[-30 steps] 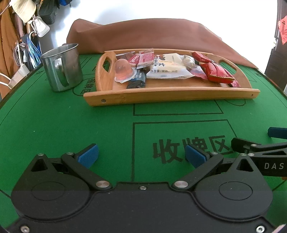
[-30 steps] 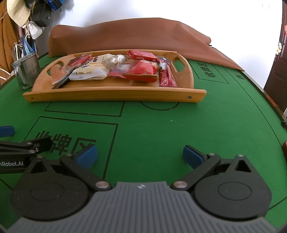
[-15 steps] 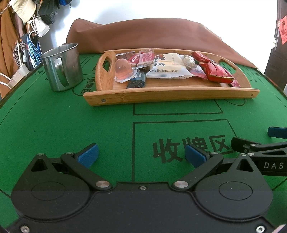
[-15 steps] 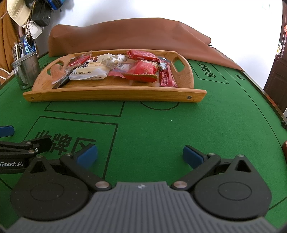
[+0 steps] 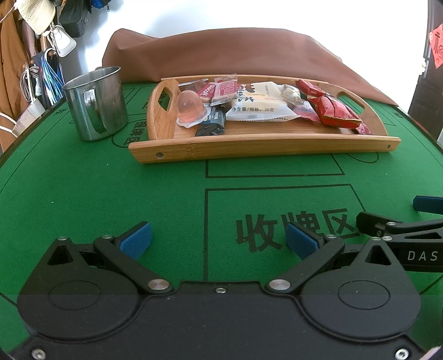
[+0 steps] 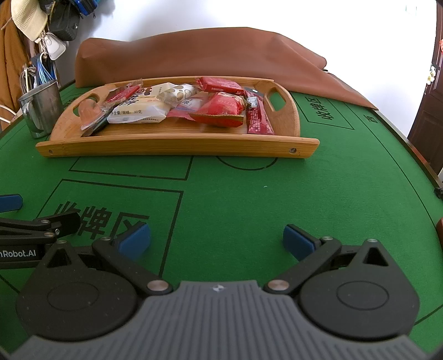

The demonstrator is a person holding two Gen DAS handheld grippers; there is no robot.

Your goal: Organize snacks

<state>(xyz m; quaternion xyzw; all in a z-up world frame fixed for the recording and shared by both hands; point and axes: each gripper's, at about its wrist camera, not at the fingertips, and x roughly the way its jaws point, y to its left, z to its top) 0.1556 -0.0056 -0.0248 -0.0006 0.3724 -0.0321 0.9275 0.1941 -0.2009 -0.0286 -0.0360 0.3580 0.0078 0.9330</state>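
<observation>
A wooden tray (image 5: 249,145) (image 6: 177,146) stands on the green table at the far side. It holds several snacks: a pink jelly cup (image 5: 189,109) (image 6: 88,110), a white packet (image 5: 260,106) (image 6: 138,110), red packets (image 5: 336,112) (image 6: 221,109) and a dark bar (image 5: 211,124). My left gripper (image 5: 218,241) is open and empty, low over the table, well short of the tray. My right gripper (image 6: 216,239) is open and empty, beside it on the right. Each shows at the edge of the other's view.
A steel mug (image 5: 95,103) (image 6: 41,106) stands left of the tray. A brown cover (image 5: 235,52) lies behind the tray. Bags and a hat (image 5: 36,16) hang at the far left. The table edge (image 6: 415,149) curves at the right.
</observation>
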